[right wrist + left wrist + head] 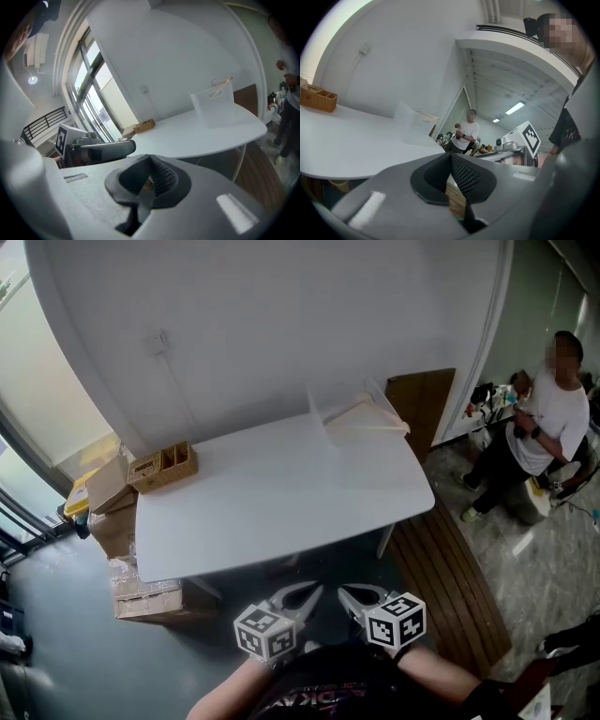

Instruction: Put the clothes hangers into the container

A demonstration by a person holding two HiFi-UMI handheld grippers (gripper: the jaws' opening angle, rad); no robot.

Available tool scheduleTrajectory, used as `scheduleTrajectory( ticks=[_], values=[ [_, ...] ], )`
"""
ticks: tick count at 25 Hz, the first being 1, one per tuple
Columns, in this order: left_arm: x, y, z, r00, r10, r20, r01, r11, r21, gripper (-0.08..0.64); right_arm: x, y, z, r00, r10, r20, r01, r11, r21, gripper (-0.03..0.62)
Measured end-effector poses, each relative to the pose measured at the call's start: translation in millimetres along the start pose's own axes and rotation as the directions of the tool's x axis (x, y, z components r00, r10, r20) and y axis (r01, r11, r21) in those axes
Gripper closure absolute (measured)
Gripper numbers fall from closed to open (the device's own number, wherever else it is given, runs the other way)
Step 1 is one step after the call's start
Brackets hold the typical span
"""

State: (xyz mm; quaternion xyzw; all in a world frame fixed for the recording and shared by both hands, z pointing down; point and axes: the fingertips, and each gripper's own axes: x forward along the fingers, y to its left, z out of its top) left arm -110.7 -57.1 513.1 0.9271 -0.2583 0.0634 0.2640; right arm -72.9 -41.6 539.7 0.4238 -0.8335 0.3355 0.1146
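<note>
Hangers of pale wood (364, 420) already sit in the clear plastic container (322, 409) at the white bench's (281, 493) far right corner, so we hold the left gripper (451, 157) and right gripper (150, 159) back, fingers closed on nothing.

Smooth matt white top on the table (281, 493), see-through plastic for the container (330, 413), pale bare wood for the hangers (367, 425). Woven wicker basket (162, 467), plain cardboard boxes (148, 601), brown wood slats (450, 577), pretty glossy floor (553, 559).

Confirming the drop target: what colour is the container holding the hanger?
The container is clear, near-colourless plastic; the right gripper view shows it best.
</note>
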Motion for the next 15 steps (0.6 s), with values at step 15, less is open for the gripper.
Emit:
scheduleTrajectory(
  ticks=[15],
  values=[
    [-1.8,-2.3,-0.6,1.0,0.007,-0.001,-0.007,1.0,0.009,0.555,-0.8,2.1,-1.2,1.0,0.008,0.001,-0.008,1.0,-0.002,0.591]
  ],
)
